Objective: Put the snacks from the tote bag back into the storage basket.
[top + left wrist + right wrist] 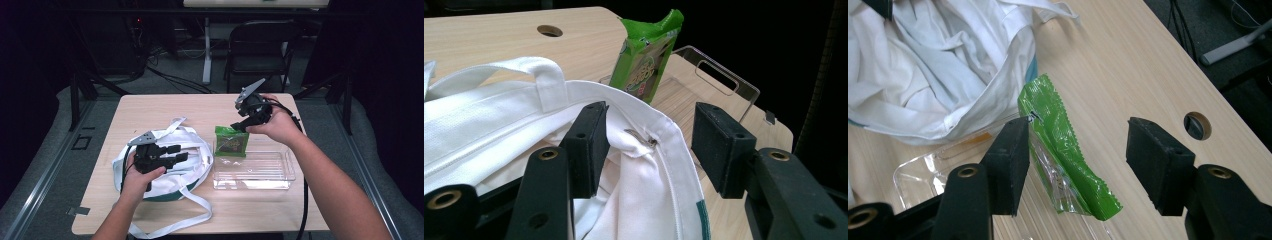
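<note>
Left gripper (644, 145) first, nearest the person: jaws spread, straddling the rim of the white tote bag (499, 125). One pad sits against the fabric just inside the mouth, the other stands clear outside the hem, so nothing is clamped. It looks like the bag's mouth is being readied or propped wide for loading.

Out past the bag, the right gripper (1075, 160) hangs above the green packet (1063, 145), jaws spread as well. The packet stands on edge in the clear tray (280, 172), leaning at its near-left corner, and its crimped top lies between and below the two pads, closer to the left-hand one. Whether that pad already brushes the wrapper is hard to call from this angle; I'd say not quite.

So the step in hand reads as the pick-up of the packet. Next move, in my judgement: bring the right gripper down a touch, centre the crimped edge between the pads and pinch it, then carry it across to the bag, which lies just beside the tray on the wooden table (165, 107). The thin, slippery wrapper calls for a firm bite well below the seam.
</note>
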Demonstrator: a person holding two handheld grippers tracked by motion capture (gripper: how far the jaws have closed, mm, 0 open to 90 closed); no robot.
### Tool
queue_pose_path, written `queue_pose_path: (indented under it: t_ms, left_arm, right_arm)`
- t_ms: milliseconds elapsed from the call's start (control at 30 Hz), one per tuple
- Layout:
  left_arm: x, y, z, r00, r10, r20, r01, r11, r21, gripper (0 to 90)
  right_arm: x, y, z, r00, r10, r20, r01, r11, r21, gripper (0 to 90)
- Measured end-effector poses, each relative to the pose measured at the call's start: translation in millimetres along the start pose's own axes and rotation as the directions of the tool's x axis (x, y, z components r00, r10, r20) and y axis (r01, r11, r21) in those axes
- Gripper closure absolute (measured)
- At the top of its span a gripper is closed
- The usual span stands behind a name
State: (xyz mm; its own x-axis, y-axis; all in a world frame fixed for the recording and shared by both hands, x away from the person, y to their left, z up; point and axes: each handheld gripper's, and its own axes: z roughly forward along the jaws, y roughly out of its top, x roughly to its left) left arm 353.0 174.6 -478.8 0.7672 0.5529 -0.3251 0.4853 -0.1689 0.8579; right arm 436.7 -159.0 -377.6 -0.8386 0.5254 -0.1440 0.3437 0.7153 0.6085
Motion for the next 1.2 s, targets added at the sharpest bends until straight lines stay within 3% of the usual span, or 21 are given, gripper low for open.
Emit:
queue_pose_path:
  t_ms: [200, 400, 467, 533, 667, 867, 967, 1200]
  left_arm:
    - [0.1, 0.1, -0.1, 1.0000, 0.001, -0.001, -0.001, 1.0000, 0.003, 48.4]
    - [0.2, 0.0, 0.0, 1.0000, 0.000, -0.002, 0.000, 1.0000, 0.001, 48.4]
    - [0.2, -0.1, 0.1, 1.0000, 0.000, -0.002, 0.000, 1.0000, 0.001, 48.4]
    - [0.4, 0.0, -0.2, 1.0000, 0.000, -0.001, 0.000, 1.0000, 0.000, 48.4]
    - [0.5, 0.0, -0.5, 1.0000, -0.003, -0.002, 0.003, 1.0000, -0.001, 48.4]
    - [0.5, 0.3, -1.2, 1.0000, -0.002, -0.005, 0.002, 1.0000, -0.006, 48.1]
    - [0.6, 0.5, -1.7, 1.0000, -0.001, -0.006, 0.001, 1.0000, -0.003, 48.1]
    - [0.9, 0.5, -1.9, 1.0000, -0.001, -0.008, 0.001, 1.0000, -0.002, 48.1]
  right_arm:
    - [-2.4, -8.2, -4.4, 0.9948, 0.102, -0.002, -0.102, 0.994, -0.051, 43.3]
    - [-5.7, -17.6, -10.0, 0.9749, 0.222, -0.020, -0.223, 0.969, -0.107, 44.2]
    - [-5.8, -19.7, -11.2, 0.9738, 0.227, -0.014, -0.227, 0.966, -0.121, 44.4]
    - [-5.9, -23.1, -12.9, 0.9675, 0.251, -0.028, -0.253, 0.957, -0.146, 44.5]
    - [-3.5, -29.8, -14.5, 0.9644, 0.260, -0.046, -0.264, 0.946, -0.187, 44.8]
    - [2.7, -46.5, -15.4, 0.9632, 0.262, -0.060, -0.269, 0.940, -0.211, 45.0]
    - [6.5, -54.7, -18.3, 0.9569, 0.279, -0.082, -0.290, 0.925, -0.245, 45.1]
    - [17.3, -70.7, -22.3, 0.9594, 0.270, -0.083, -0.282, 0.922, -0.266, 45.1]
